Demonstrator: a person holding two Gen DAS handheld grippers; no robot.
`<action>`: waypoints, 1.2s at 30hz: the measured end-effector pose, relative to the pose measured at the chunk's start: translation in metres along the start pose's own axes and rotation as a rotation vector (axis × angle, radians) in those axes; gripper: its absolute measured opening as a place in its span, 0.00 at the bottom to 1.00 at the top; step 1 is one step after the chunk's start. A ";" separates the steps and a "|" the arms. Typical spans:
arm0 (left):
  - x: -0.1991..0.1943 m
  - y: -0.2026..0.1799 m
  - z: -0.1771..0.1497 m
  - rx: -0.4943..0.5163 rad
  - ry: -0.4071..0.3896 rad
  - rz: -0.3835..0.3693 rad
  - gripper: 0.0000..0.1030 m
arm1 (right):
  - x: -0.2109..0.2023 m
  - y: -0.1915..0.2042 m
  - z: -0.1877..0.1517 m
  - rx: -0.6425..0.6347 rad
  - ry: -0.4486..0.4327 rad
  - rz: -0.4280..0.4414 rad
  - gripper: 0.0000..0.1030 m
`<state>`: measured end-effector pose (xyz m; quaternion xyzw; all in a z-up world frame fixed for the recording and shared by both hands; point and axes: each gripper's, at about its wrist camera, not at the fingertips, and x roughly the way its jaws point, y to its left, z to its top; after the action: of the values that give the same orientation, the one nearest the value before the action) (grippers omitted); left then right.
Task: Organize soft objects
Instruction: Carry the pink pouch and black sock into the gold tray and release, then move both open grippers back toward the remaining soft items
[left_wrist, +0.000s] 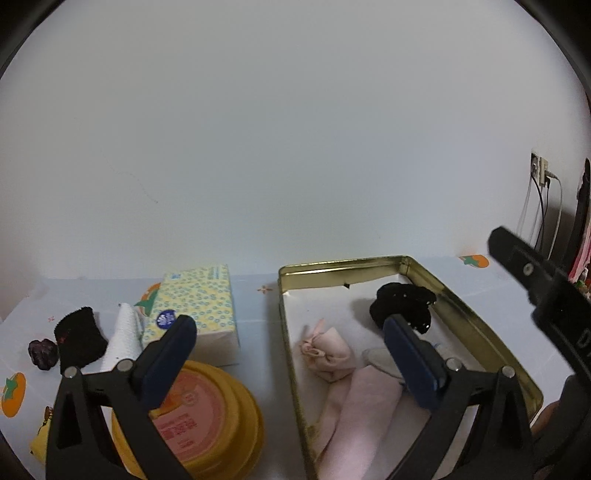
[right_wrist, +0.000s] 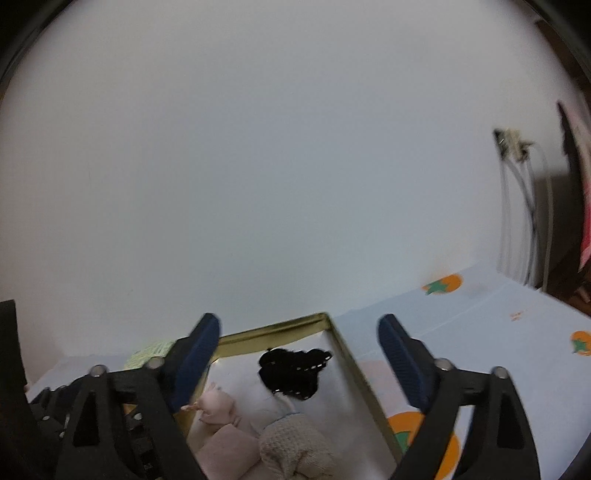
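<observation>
Two views are given, and the left wrist view is taken first. The left gripper (left_wrist: 291, 350) is seen with its jaws wide apart and nothing between them, hovering above the near edge of a gold tin (left_wrist: 476, 314). Inside the tin lie a black scrunchie (left_wrist: 402, 301), a knotted pink cloth (left_wrist: 328, 354) and a rolled pink towel (left_wrist: 365, 410). Left on the surface (left_wrist: 255, 310) are a black band (left_wrist: 79, 338), a dark red scrunchie (left_wrist: 42, 353), a white roll (left_wrist: 123, 332), a tissue pack (left_wrist: 195, 306) and a yellow tub (left_wrist: 207, 410).

From the right wrist view, the right gripper (right_wrist: 299, 354) is likewise shown with jaws apart and empty above the tin's far corner; a beige knitted cloth (right_wrist: 295, 446) is made out at the bottom, though blur leaves its exact shape uncertain.

Loose soft items are judged to remain at the left. The black band is best approached from above with jaws kept wide, closed across its narrow width, lifted clear of the tin wall, then released over bare floor.
</observation>
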<state>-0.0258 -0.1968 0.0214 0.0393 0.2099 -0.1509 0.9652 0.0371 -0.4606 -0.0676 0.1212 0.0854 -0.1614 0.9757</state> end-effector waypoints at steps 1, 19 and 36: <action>-0.001 0.001 -0.001 0.006 -0.001 0.000 1.00 | -0.002 -0.001 -0.001 -0.005 -0.016 -0.010 0.93; -0.017 0.010 -0.017 0.073 -0.070 0.021 1.00 | -0.030 0.019 -0.021 -0.077 -0.064 0.007 0.93; -0.037 0.030 -0.024 0.058 -0.065 -0.011 1.00 | -0.047 0.025 -0.029 -0.052 -0.065 0.050 0.93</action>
<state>-0.0576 -0.1544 0.0153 0.0614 0.1742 -0.1634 0.9691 -0.0025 -0.4163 -0.0802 0.0926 0.0549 -0.1386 0.9845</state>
